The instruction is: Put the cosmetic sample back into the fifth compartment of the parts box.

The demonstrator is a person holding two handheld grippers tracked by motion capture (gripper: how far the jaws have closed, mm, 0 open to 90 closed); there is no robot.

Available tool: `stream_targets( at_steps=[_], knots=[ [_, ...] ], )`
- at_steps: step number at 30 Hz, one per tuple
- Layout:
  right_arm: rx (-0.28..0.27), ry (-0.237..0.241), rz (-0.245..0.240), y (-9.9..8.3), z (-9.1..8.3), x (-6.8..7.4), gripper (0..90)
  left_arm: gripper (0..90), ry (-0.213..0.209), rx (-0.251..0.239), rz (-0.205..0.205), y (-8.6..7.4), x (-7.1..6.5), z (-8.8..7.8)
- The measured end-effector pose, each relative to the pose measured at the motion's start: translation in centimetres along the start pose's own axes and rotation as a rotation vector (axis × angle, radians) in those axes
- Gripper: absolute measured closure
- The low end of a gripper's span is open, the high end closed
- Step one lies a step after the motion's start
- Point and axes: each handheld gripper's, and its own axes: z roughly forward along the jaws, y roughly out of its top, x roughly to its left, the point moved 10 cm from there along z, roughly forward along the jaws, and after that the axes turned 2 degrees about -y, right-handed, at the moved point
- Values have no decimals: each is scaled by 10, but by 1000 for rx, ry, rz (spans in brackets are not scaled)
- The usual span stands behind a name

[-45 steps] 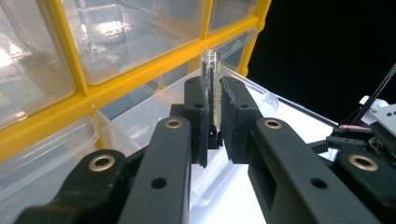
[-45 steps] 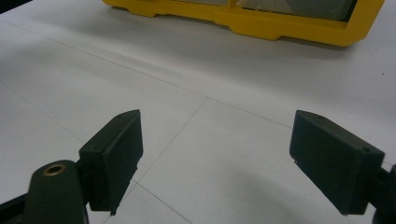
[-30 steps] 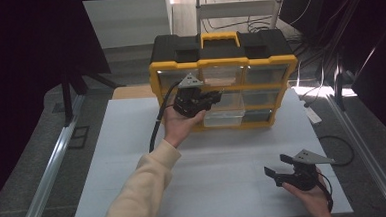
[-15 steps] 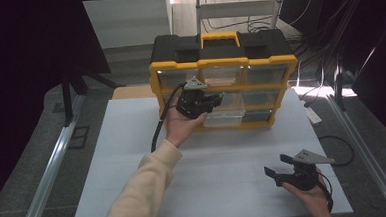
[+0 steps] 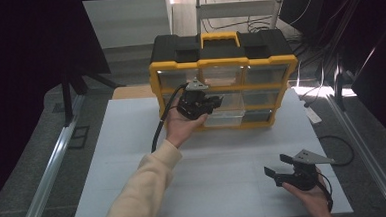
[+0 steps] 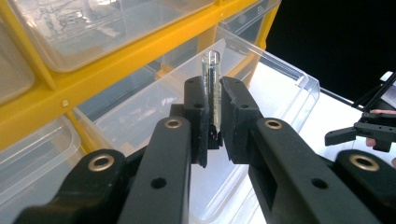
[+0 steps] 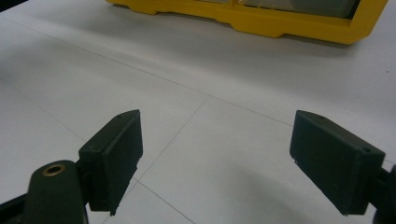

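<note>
The big black and yellow plastic organizer case (image 5: 223, 79) stands upright at the far side of the white table (image 5: 133, 156), with its clear drawers facing the person. One clear plastic drawer (image 6: 261, 79) in the middle row is pulled out toward the near side, and the left gripper (image 5: 215, 101) is held just in front of it, right of the case's centre. The right gripper (image 5: 276, 166) rests low at the near right corner of the table, with its jaws wide apart and nothing between them.

The left gripper is clamped on a small clear glass-like tube (image 6: 210, 88). In the left gripper view the tube stands upright between the two black pads (image 6: 196, 109), above the open drawer, with its rounded top sticking out over them.

I judge that this tube is very light, stiff and smooth, so it may slip or turn in the pads if the grip is loose. It also looks fragile; too much squeeze could crack it. The best place to hold is the middle of its straight body, as now, with the pads flat on both sides.

The tube is thin, transparent and narrow. Whether something is inside I cannot tell.
</note>
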Motion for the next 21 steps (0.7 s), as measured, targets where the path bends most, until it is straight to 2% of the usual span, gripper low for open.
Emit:
stream_targets(
  at_steps=[2, 3, 4, 6, 9, 12, 18, 19, 21],
  knots=[
    [0, 0, 0, 0, 0, 0, 174, 781, -7, -6, 6, 0, -1, 0],
    [0, 0, 0, 0, 0, 0, 174, 708, -1, -18, 19, 2, 0, 0],
    [0, 0, -1, 0, 0, 0, 174, 596, 5, -28, 23, 3, 0, 0],
    [1, -1, 0, 0, 0, 0, 174, 451, 21, -51, 18, 6, 0, -3],
    [-1, -1, 2, 0, 0, 0, 174, 331, -8, -70, 2, 9, -2, -7],
    [-1, -1, 0, 0, 0, 0, 174, 260, -43, -78, -5, 9, -6, -13],
    [0, -6, 1, -1, -1, -2, 174, 198, -46, -90, -2, 10, -9, -21],
    [-2, -5, 8, -1, -2, -2, 174, 198, -57, -91, -2, 9, -11, -23],
    [-5, -3, 10, 0, -1, -3, 174, 194, -49, -95, 2, 7, -11, -27]
  ],
)
